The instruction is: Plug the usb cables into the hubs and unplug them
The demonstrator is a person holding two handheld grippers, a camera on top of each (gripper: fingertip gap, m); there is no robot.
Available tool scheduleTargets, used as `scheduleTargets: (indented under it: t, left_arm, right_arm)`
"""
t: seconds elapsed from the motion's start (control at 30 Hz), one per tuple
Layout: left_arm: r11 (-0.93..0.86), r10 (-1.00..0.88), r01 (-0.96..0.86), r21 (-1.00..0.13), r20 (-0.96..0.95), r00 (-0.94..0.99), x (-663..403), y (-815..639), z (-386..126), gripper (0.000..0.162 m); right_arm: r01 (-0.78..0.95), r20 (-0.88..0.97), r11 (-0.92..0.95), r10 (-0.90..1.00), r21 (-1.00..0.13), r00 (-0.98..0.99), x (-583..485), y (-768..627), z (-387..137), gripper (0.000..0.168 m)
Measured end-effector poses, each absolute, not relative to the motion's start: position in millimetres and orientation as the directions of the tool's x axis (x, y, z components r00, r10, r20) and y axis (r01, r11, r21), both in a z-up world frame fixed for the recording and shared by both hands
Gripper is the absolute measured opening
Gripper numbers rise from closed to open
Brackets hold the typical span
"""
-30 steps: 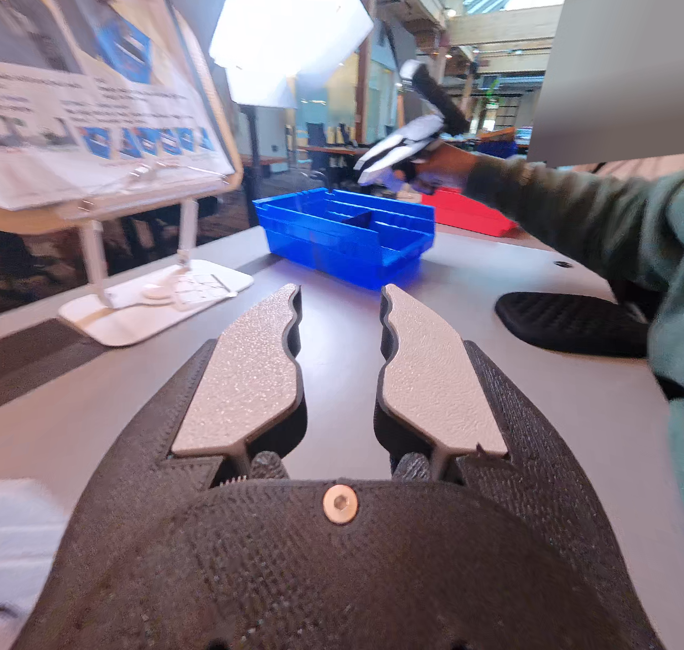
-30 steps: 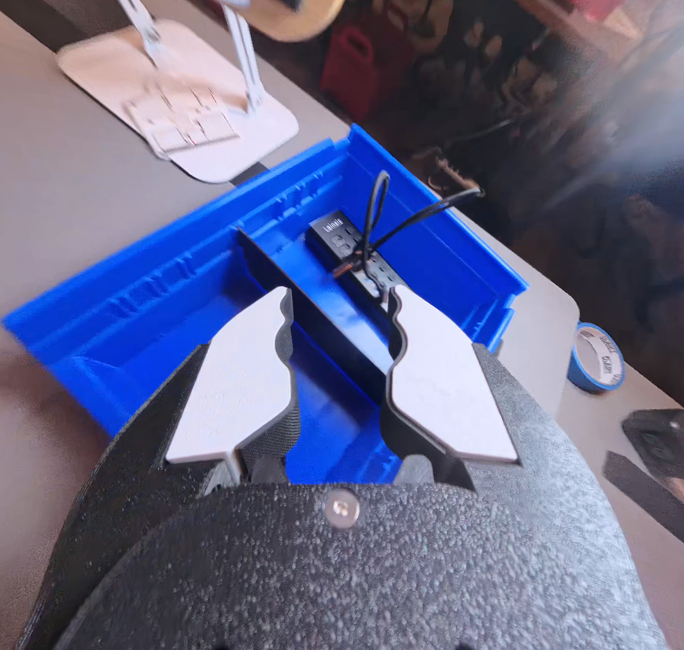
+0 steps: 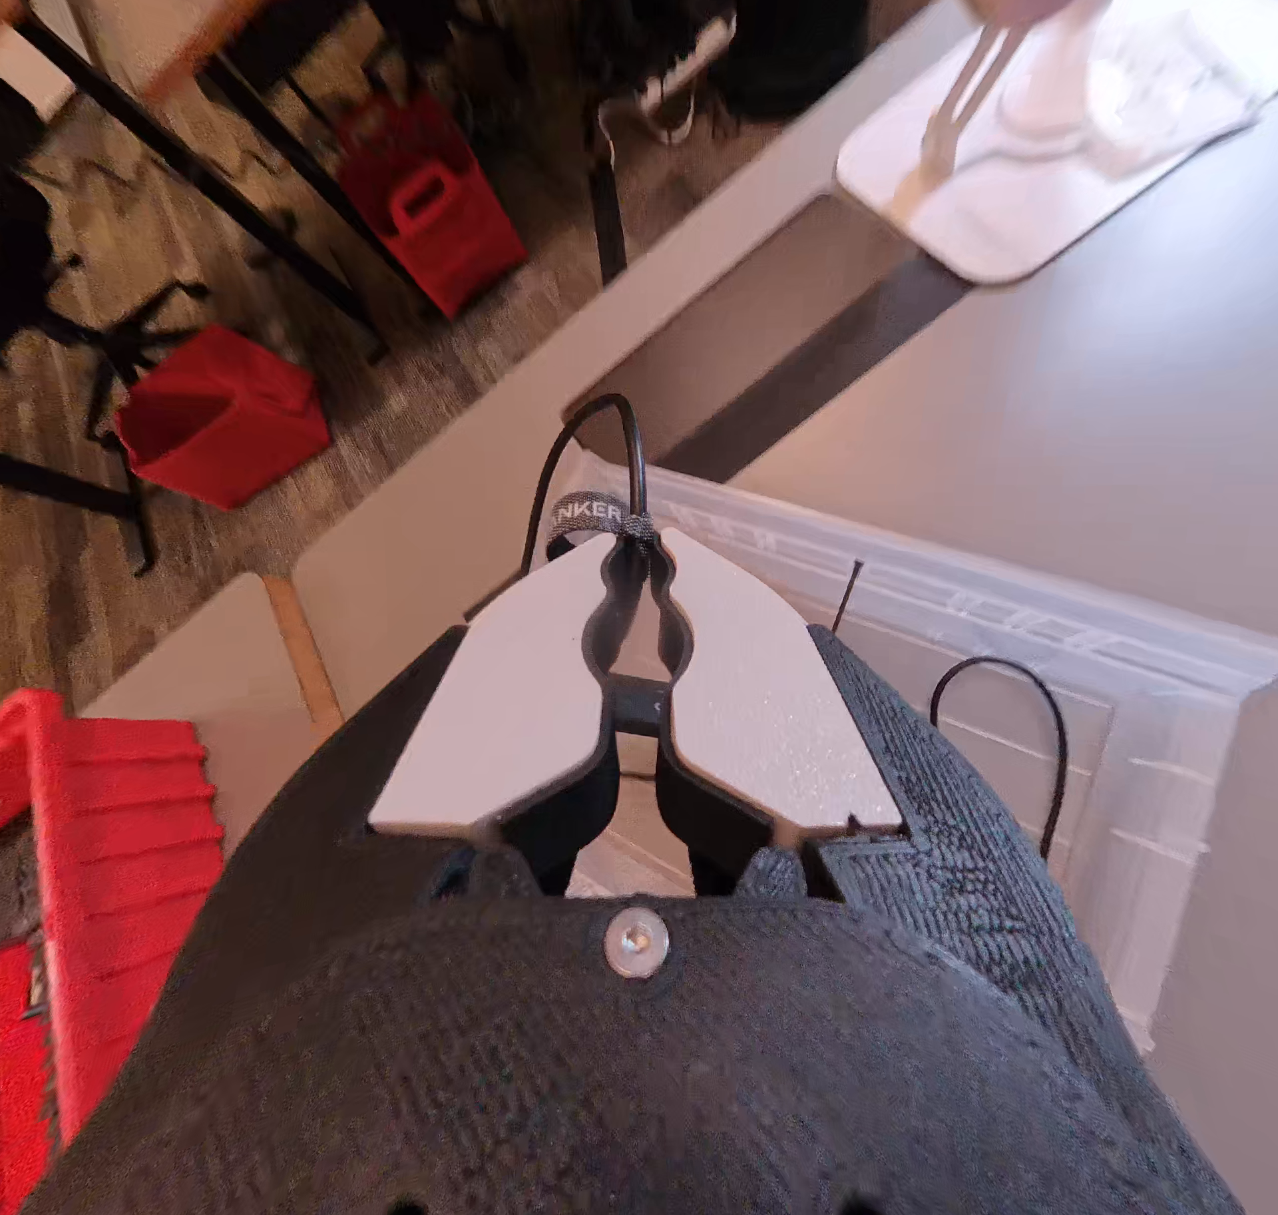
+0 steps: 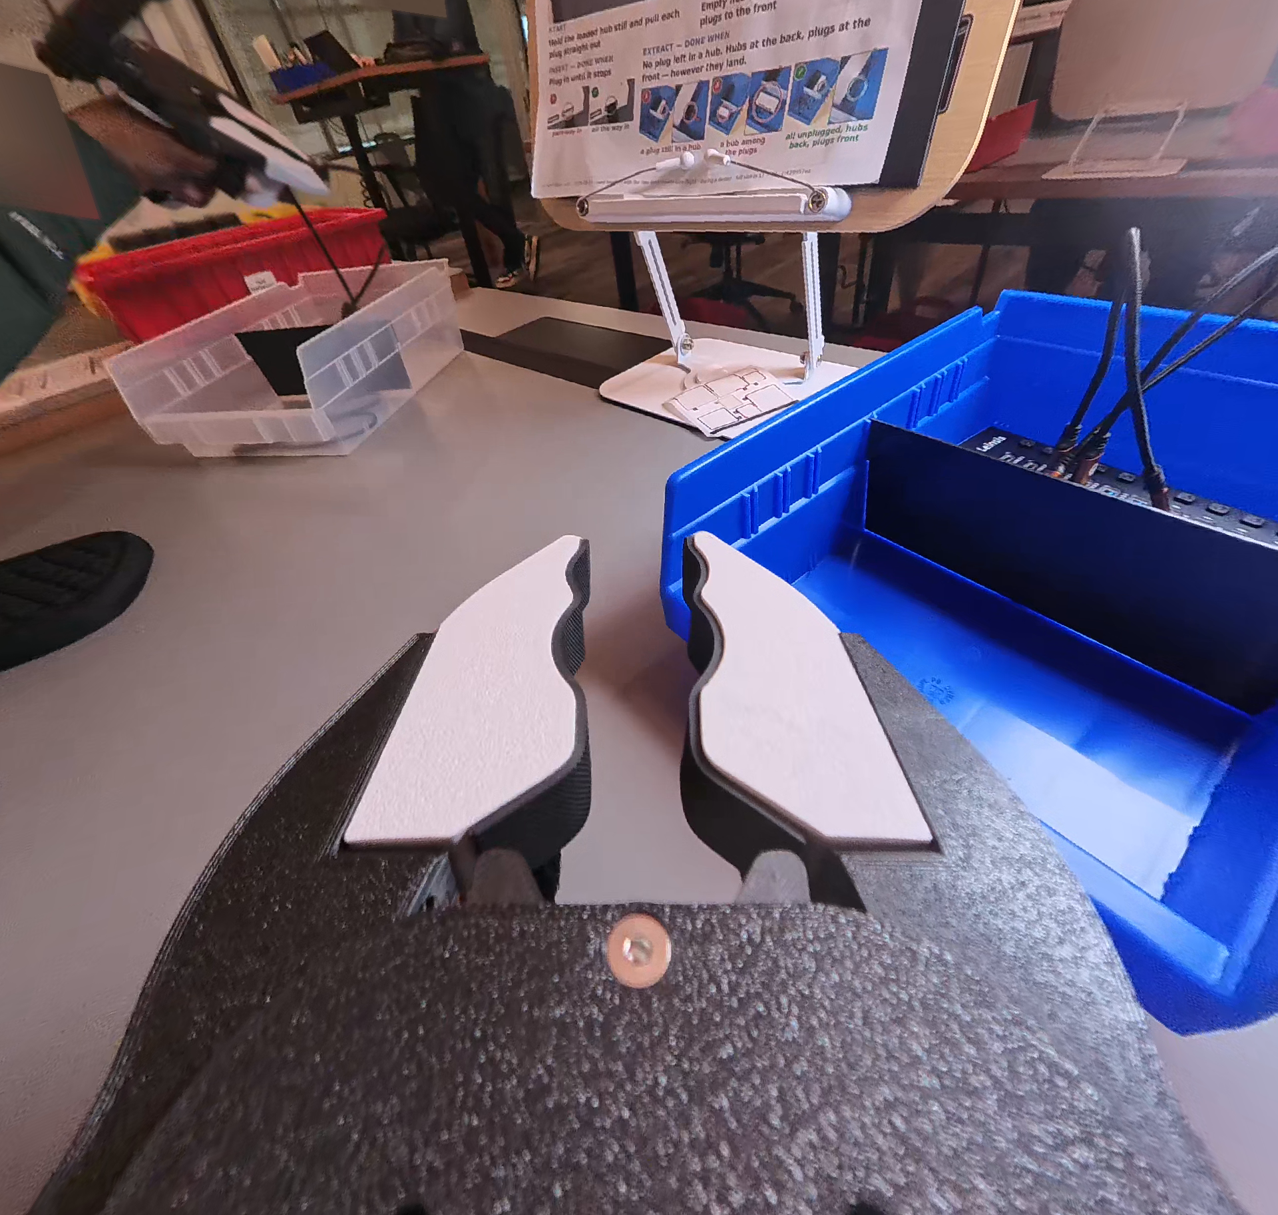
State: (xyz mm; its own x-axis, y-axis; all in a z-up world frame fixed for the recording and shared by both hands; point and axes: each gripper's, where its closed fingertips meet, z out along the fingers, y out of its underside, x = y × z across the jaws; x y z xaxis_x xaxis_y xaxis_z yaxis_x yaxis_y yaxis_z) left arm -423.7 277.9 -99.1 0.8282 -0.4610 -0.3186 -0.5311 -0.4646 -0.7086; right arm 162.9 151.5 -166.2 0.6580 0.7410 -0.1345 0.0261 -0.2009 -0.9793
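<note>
Left wrist view
- Left gripper (image 3: 635,545): closed on a black cable (image 3: 640,466), pinched at the fingertips by its grey strap, with a dark plug body deeper between the fingers.
- Clear bin (image 3: 1037,635): directly below, near the table's edge; another cable loop (image 3: 1051,753) lies in it.
- Red bin (image 3: 104,870): left, beside the clear one.

Right wrist view
- Right gripper (image 4: 636,552): fingers parted, nothing between them, low over the table (image 4: 346,594) just beside the blue bin (image 4: 761,490).
- Hub (image 4: 1134,483): black, behind the blue bin's divider, several cables (image 4: 1134,365) plugged in.

Progress
- Judgement: one cable is carried over the clear bin; the hub's remaining plugs look undone, so much is left.

Surroundings
- Table: plain grey, with a white stand (image 4: 726,379) holding an instruction sheet and a black pad (image 4: 62,587).
- Room: open workspace, red containers (image 3: 221,421) on the floor.
</note>
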Motion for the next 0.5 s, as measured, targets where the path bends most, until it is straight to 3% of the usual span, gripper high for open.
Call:
scheduleTargets:
  t: [0.27, 0.5]
  left_arm:
    - [-0.198, -0.417, -0.405, -0.893, -0.297, 0.859, -411, 245, 0, 0.006]
    - [-0.010, -0.400, -0.321, -0.947, -0.290, 0.869, -394, 223, 61, 0.006]
  right_arm:
    - [0.058, -0.124, -0.205, 0.766, -0.977, 0.630, 149, 149, -171, 0.026]
    - [0.081, -0.104, -0.191, 0.788, -0.978, 0.607, 139, 141, -169, 0.025]
